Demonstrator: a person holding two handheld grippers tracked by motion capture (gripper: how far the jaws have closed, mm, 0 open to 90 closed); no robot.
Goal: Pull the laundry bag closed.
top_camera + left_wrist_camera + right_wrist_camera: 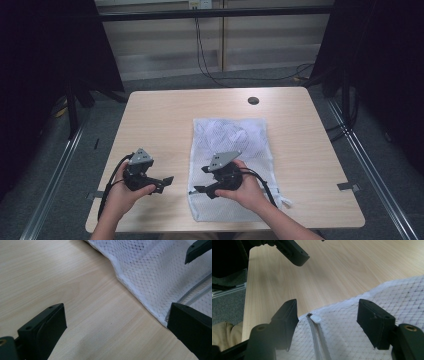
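Note:
A white mesh laundry bag (235,150) lies flat on the wooden table (160,125), with something pale inside its far half. Its zipper runs along the near end, and the white zipper pull (315,319) sits at the bag's near left corner. My right gripper (199,189) hovers open over that corner, the pull lying between its jaws in the right gripper view. My left gripper (168,180) is open just left of the bag, over bare wood; the left gripper view looks at the bag's edge (140,295) and the zipper track (192,293). Nothing is held.
A small black round cap (253,100) is set into the table near its far edge. Cables hang behind the table and a metal rail (372,165) runs along the floor at the right. Bare wood lies left of the bag.

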